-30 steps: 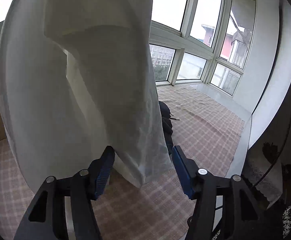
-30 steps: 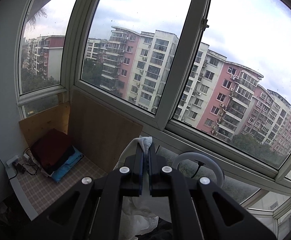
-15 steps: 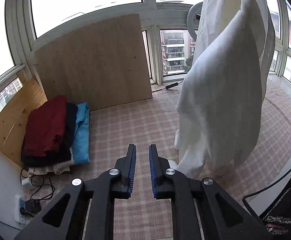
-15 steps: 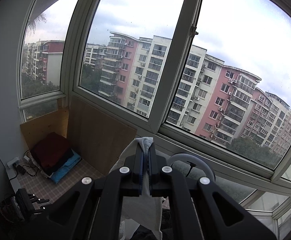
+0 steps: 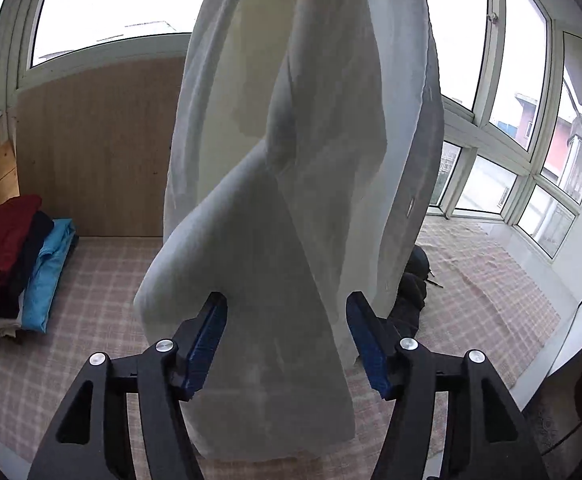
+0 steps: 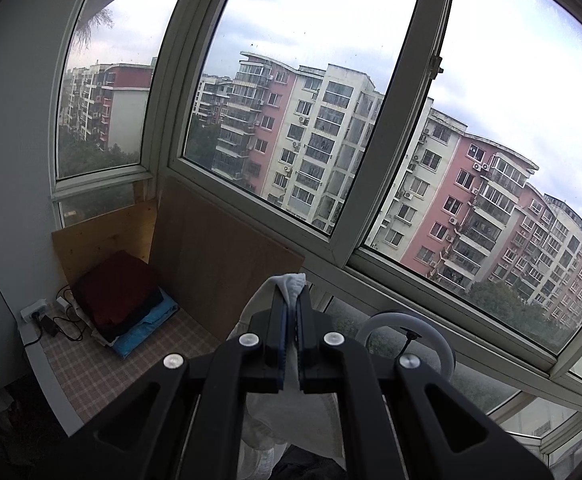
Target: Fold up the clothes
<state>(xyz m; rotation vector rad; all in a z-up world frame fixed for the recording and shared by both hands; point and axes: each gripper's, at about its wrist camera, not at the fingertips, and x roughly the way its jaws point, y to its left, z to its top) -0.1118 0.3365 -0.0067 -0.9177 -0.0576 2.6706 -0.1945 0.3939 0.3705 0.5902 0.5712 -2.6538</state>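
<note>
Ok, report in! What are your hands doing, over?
Right tool shut on white shirt, holding it up. Left tool open around its hanging end. Nothing in the way.

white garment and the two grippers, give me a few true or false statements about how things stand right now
1. The right gripper is shut on the white garment. True.
2. The left gripper is clamped shut. False: its jaws stand wide open, with hanging cloth between them.
3. The white garment lies flat on the checked mat. False: it hangs in the air.
4. A stack of folded clothes sits by the wooden board. True.
5. The top of the stack is blue. False: it is dark red.
</note>
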